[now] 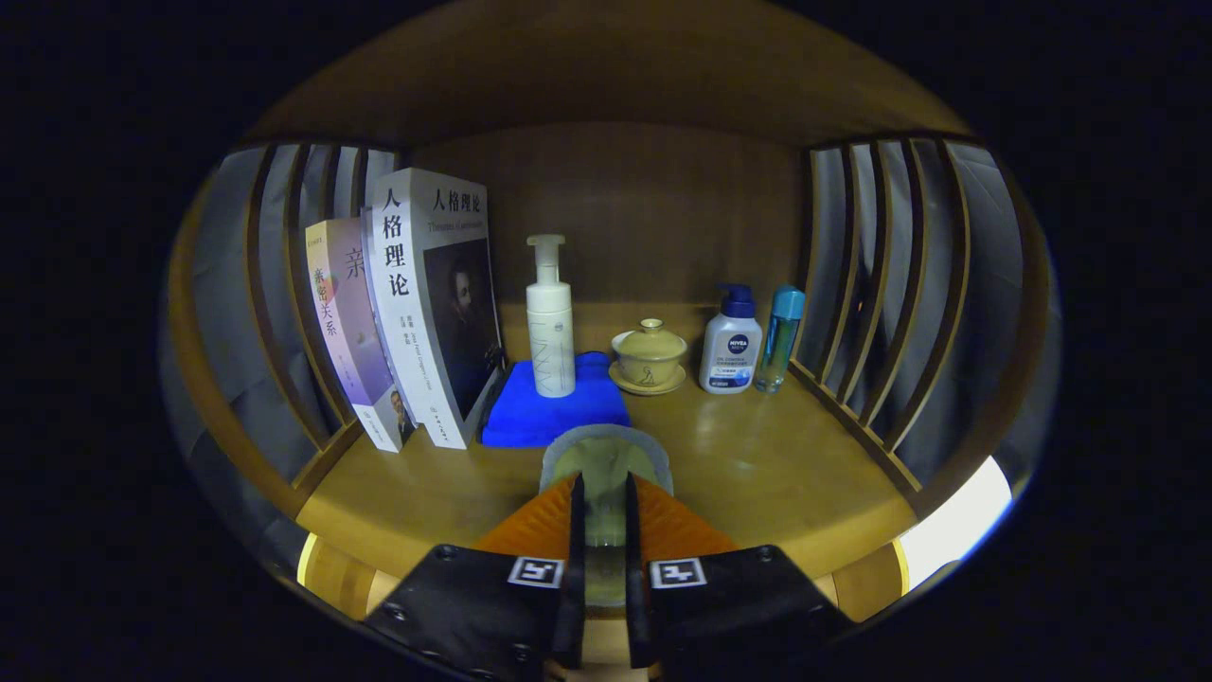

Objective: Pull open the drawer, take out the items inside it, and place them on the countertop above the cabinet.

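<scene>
**Claw held over the table, clenched on a translucent item**

The claw [603, 488] is shown level, pointing straight into the wooden cabinet recess, with its two fingers [576, 530] drawn close together and nearly parallel. Between them a translucent, pale greenish item [606, 459] is gripped; its rounded top rises just ahead of the fingertips, and both fingers are seen pressed against its sides. What kind of item it is cannot be told. The item is held above the front part of the table [757, 464], the countertop surface, near its front edge.

Beyond the fingers, several things are set on the table. A folded blue cloth [530, 412] lies just past the held item, and a white pump bottle [550, 322] stands upright on it. To the left, two books [426, 303] are leaned upright against the slatted side wall [275, 284]. To the right of the cloth a lidded yellow cup on a saucer [650, 355] is seen, then a white pump bottle with a dark blue top [730, 346], and touching or just beside it a slim blue bottle [781, 336], close to the right slatted wall. The wooden back panel [653, 218] closes the recess.
</scene>
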